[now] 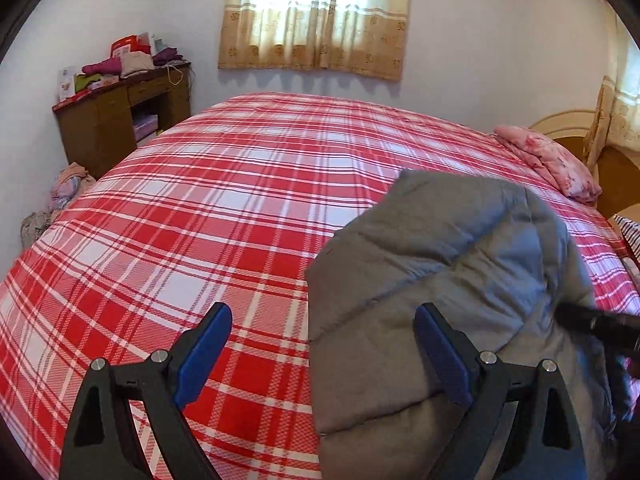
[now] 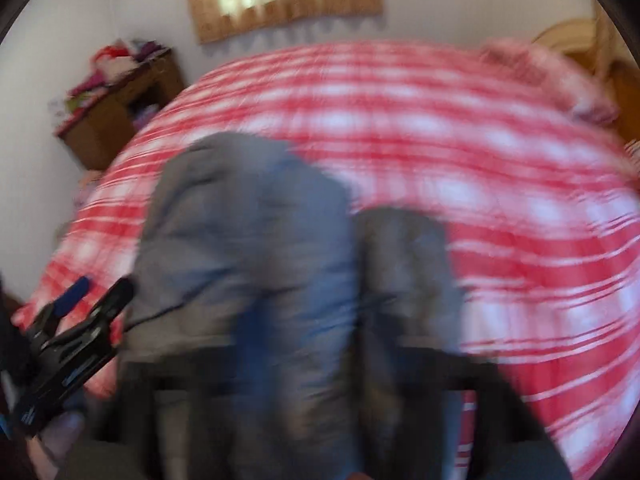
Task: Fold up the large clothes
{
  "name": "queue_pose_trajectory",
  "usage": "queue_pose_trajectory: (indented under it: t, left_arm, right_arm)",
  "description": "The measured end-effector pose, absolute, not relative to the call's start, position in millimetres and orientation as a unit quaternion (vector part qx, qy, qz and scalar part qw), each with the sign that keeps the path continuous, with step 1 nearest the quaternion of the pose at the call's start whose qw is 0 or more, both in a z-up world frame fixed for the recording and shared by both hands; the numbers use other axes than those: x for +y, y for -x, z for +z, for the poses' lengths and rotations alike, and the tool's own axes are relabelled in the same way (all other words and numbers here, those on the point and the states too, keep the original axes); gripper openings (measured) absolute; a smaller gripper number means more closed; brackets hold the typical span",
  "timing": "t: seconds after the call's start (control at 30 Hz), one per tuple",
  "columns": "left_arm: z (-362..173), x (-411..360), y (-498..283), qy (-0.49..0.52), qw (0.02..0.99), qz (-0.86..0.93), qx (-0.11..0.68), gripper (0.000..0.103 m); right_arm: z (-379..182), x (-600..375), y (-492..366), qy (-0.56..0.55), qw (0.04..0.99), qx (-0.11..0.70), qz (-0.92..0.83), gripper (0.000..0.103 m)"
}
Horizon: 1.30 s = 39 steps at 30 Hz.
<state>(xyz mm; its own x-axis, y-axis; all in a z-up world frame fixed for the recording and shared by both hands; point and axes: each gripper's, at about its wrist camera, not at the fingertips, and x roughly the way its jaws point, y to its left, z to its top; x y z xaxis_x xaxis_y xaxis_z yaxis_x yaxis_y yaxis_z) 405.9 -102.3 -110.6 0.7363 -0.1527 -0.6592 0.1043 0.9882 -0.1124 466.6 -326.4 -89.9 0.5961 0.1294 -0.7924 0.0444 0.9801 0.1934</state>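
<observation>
A grey padded jacket lies bunched on the right part of the red plaid bed. My left gripper is open just above the sheet, and its right blue pad is against the jacket's left edge. A dark part of the right gripper reaches into the jacket from the right. The right wrist view is heavily blurred. In it the jacket runs down between the fingers of my right gripper, which look closed on a fold of it. The left gripper stands open at the left edge.
A wooden desk piled with folded clothes stands at the far left corner, with a heap of clothes on the floor below it. A pink folded quilt lies by the headboard. A curtained window is behind the bed.
</observation>
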Motion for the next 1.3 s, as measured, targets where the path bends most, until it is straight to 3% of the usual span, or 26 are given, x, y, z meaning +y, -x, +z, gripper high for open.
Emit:
queue_pose_trajectory:
  t: [0.23,0.4,0.5,0.6,0.77,0.87,0.97,1.0,1.1,1.3]
  left_arm:
    - [-86.9,-145.8,-392.1,-0.009,0.946,-0.102,0.308,0.093]
    - [-112.8,-213.0,-378.4,-0.130,0.936,-0.113,0.308,0.093]
    - [-120.1,-230.4,-370.7,-0.161,0.934,-0.114,0.298,0.093]
    - [-109.3,-232.5,-366.7,-0.162,0.933,-0.127,0.295,0.093]
    - [-80.9,-215.4,-380.0,-0.110,0.949,-0.088,0.284,0.093]
    - [-83.4,-202.8,-397.3,-0.063,0.945,-0.067,0.314,0.093]
    - [-99.2,-201.8,-405.2,-0.045,0.936,-0.071,0.341,0.093]
    - [-107.7,-205.3,-406.1,-0.052,0.934,-0.075,0.346,0.093]
    - [-126.6,-216.3,-405.6,-0.061,0.932,-0.088,0.346,0.093]
    - [-147.4,-227.3,-406.3,-0.060,0.932,-0.089,0.345,0.097]
  right_arm:
    - [-97.0,-362.5,-393.8,-0.186,0.913,0.363,0.005,0.011]
    - [-151.7,-396.6,-373.3,-0.269,0.893,0.361,-0.019,0.013]
    - [-155.1,-404.0,-363.5,-0.268,0.889,0.371,-0.029,0.014]
    - [-120.6,-411.8,-347.4,-0.260,0.898,0.349,-0.059,0.025]
    - [-49.3,-383.4,-363.3,-0.158,0.934,0.303,-0.106,0.026]
    - [-55.2,-368.4,-393.9,-0.152,0.938,0.300,-0.081,0.041]
    - [-91.5,-363.7,-409.9,-0.138,0.931,0.327,-0.085,0.037]
    - [-104.3,-367.0,-407.9,-0.146,0.927,0.335,-0.088,0.031]
    - [-135.9,-381.5,-396.4,-0.167,0.924,0.330,-0.093,0.025]
    - [-149.2,-387.5,-392.5,-0.166,0.924,0.331,-0.093,0.023]
